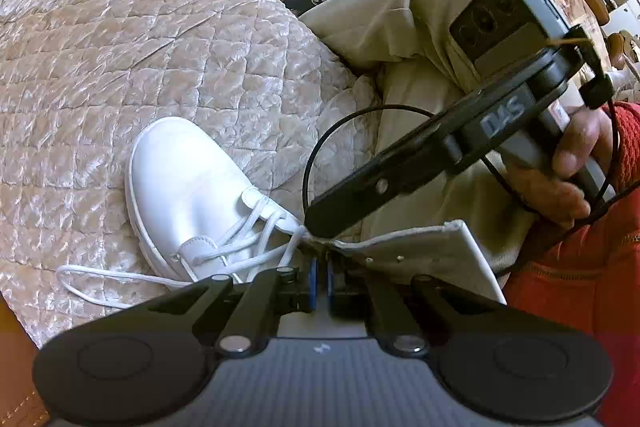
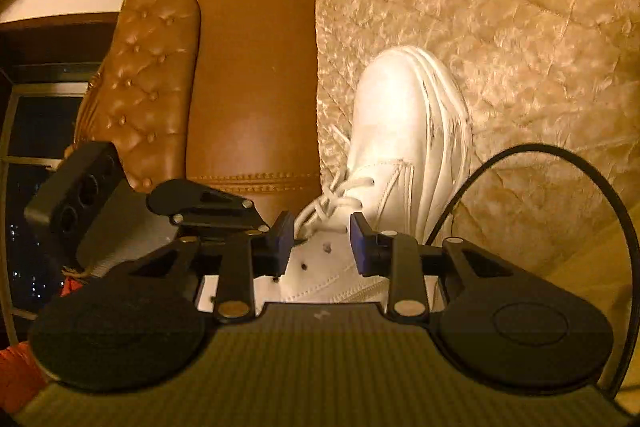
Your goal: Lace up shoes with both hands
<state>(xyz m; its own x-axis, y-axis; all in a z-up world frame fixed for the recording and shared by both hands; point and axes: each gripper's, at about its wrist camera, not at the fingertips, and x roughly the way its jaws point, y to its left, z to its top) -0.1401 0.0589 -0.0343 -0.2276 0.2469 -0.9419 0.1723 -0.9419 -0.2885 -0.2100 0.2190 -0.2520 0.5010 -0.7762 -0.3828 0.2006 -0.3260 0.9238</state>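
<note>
Only the left view shows the loose lace [image 1: 100, 277], perhaps untied.

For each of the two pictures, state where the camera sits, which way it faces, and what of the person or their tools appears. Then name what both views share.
Left wrist: on the left gripper, facing steeply down at the white shoe; jaws shut on its lace; the right gripper, a hand and a red sleeve show.
Right wrist: on the right gripper, jaws open over the shoe; the left gripper shows.
Shared: shoe, quilted cover.
</note>
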